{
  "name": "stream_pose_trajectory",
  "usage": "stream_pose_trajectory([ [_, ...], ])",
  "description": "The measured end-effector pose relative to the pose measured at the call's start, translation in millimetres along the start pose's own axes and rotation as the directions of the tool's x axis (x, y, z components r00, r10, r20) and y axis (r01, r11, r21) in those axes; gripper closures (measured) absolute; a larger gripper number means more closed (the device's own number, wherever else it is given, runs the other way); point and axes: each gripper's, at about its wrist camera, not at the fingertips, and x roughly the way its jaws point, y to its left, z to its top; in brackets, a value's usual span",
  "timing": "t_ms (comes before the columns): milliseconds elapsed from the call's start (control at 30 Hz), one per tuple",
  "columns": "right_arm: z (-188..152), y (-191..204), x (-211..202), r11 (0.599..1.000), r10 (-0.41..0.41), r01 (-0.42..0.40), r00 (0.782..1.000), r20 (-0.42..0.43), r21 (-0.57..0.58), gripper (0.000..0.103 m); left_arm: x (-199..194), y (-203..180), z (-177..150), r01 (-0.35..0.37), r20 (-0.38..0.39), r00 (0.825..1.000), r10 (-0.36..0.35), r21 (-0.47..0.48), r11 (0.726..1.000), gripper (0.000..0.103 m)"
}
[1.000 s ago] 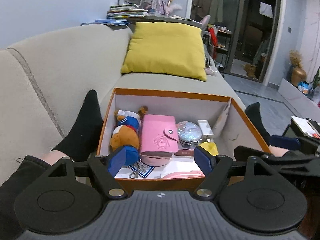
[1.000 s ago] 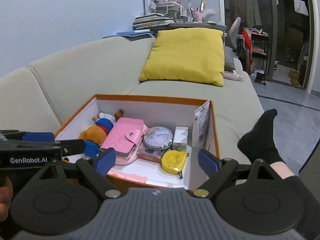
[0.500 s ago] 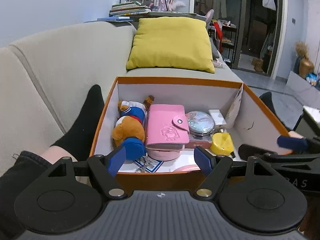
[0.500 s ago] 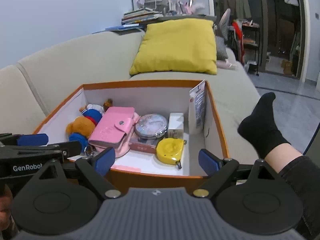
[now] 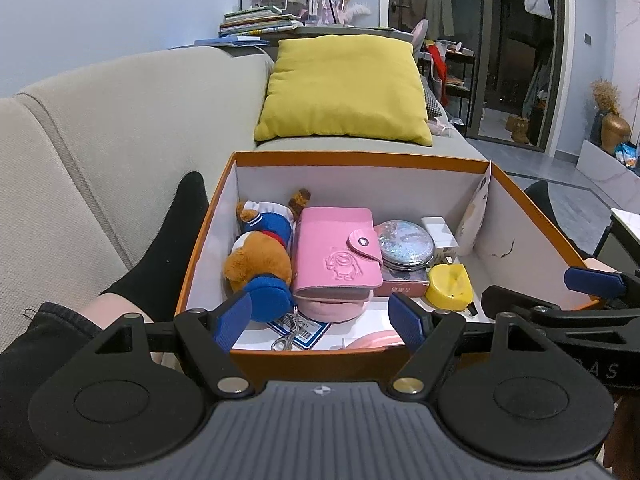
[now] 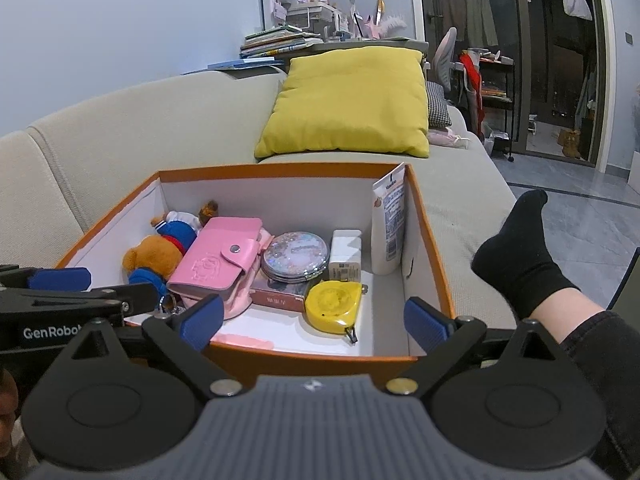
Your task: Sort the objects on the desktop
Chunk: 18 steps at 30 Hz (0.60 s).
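Beyond both grippers' empty jaws, orange box (image 6: pixel 434 268) of objects, left wide, right opening

Pink flat item (image 5: pixel 374 338): on the box floor, mostly hidden behind the near wall of the orange box (image 5: pixel 320 362); kind cannot be told.
Keys and card (image 5: pixel 294 330): partly covered by the plush bear (image 5: pixel 260 256).
Small pink box (image 6: pixel 278 298): under the round mirror (image 6: pixel 296 256); print too small to read.
Tube (image 6: pixel 388 224): label text unreadable.
Left gripper (image 6: pixel 60 292): cut off by the right view's edge.
Desk clutter (image 6: pixel 304 20): too small to tell apart.
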Motion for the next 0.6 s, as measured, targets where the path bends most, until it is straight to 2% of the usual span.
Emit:
stream_pose_trajectory([
  [600, 0.3, 0.2, 0.3, 1.0, 0.001, -0.001, 1.0, -0.006, 0.0, 0.006, 0.3, 0.4, 0.6, 0.002, -0.005, 1.0, -0.002, 0.0, 1.0, 0.014],
])
